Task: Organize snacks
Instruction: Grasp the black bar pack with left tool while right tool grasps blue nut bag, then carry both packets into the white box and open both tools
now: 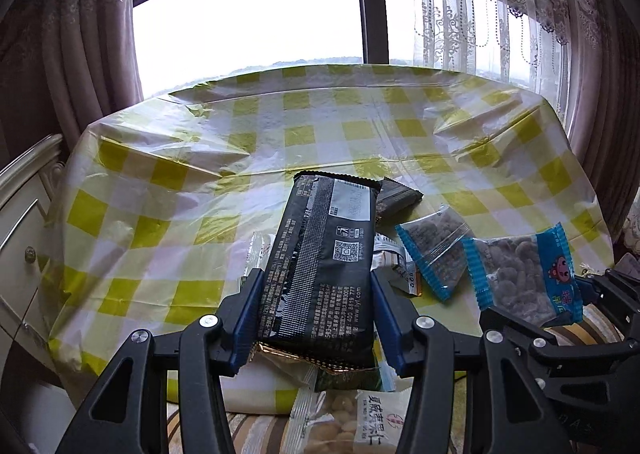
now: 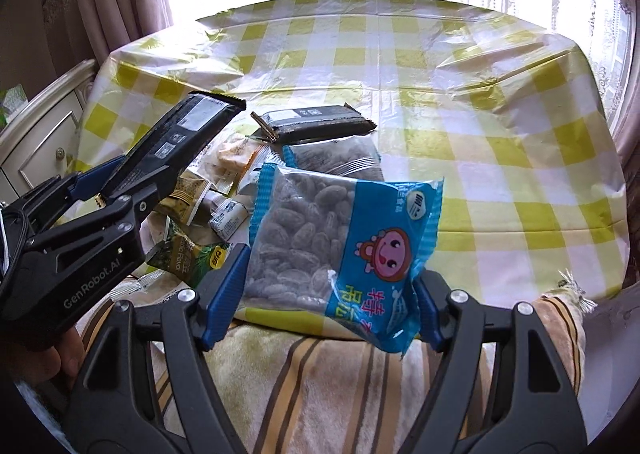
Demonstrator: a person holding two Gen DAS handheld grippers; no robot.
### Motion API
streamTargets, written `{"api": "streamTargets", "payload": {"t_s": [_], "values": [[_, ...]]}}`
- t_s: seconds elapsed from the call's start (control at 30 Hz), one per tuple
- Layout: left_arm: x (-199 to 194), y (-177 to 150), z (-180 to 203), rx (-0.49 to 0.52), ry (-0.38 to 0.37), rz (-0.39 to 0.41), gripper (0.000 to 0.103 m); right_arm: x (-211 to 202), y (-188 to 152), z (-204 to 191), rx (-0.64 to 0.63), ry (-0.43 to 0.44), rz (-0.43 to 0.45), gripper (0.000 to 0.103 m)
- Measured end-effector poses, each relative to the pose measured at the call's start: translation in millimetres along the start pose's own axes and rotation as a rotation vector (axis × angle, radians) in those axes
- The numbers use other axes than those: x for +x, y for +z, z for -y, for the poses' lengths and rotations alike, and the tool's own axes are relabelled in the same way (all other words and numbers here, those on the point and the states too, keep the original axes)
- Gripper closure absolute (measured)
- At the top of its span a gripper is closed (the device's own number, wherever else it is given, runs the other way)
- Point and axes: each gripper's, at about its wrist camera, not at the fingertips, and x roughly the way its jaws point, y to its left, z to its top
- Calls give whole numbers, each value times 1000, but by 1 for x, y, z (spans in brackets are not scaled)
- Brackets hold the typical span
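Note:
My left gripper (image 1: 316,286) is shut on a long black snack pack (image 1: 320,254) and holds it lifted above the table; the gripper and pack also show in the right wrist view (image 2: 176,145). My right gripper (image 2: 328,282) is shut on a blue bag of dark dried fruit (image 2: 340,238) with a pink cartoon face, held above the table's near edge; the bag also shows in the left wrist view (image 1: 528,278). A second blue bag of dried fruit (image 2: 340,161) and a second black pack (image 2: 316,121) lie on the table behind.
The table wears a yellow-and-white checked plastic cloth (image 2: 440,93). A pile of small snack packets (image 2: 208,205) lies near its front left. A striped towel (image 2: 320,382) covers the near edge. A white cabinet (image 2: 48,125) stands left; curtains and a window lie behind.

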Motion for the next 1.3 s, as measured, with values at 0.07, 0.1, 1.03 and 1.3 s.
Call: {"api": "streamTargets", "payload": {"t_s": [0.07, 0.1, 1.03, 1.3], "values": [[-10, -2, 4, 10, 12, 14, 51, -6, -2, 3, 10, 0, 7, 27], [-15, -2, 4, 10, 13, 17, 51, -9, -4, 6, 16, 1, 9, 27], [-59, 13, 162, 224, -211, -40, 51, -99, -48, 157, 362, -39, 80, 27], [-39, 14, 234, 274, -377, -128, 51, -113, -75, 217, 459, -188, 66, 27]]}}
